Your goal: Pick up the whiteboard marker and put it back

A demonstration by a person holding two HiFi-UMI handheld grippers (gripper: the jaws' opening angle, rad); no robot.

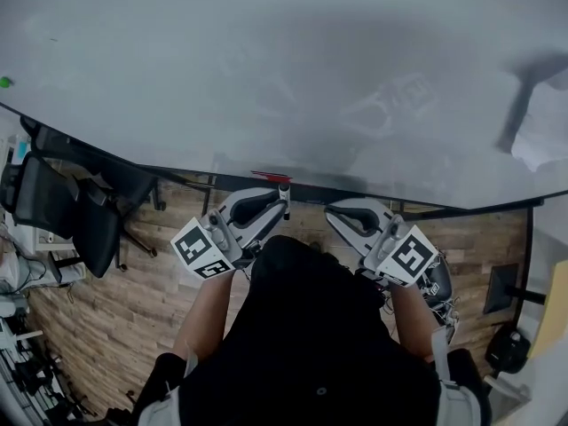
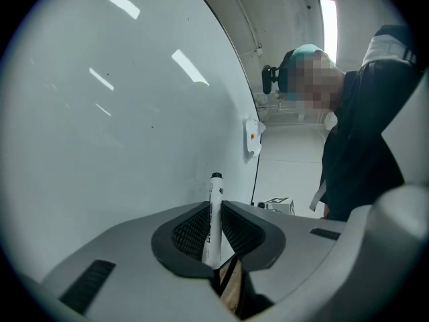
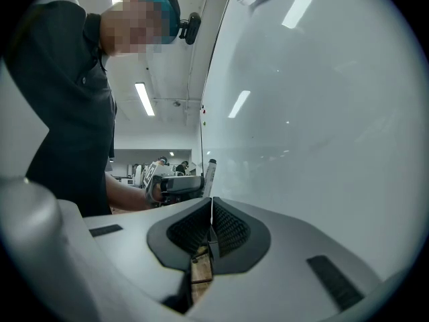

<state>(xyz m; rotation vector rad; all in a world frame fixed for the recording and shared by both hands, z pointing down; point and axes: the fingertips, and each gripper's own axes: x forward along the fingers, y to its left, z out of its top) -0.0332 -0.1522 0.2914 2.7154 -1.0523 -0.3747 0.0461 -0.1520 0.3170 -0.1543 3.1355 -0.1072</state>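
While the left gripper (image 2: 216,208) is clamping the marker (image 2: 216,188) by the whiteboard (image 1: 266,78), the right gripper (image 3: 211,210) is idling, jaws together and empty; putting it back is probably coming next, needing careful lowering.

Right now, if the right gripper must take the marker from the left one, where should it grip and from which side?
Probably the free upper barrel of the marker, just under its black end. It stands nearly upright in the left gripper, whose jaws cover the lower barrel. The right gripper is shut: open it first, then come level from the right.
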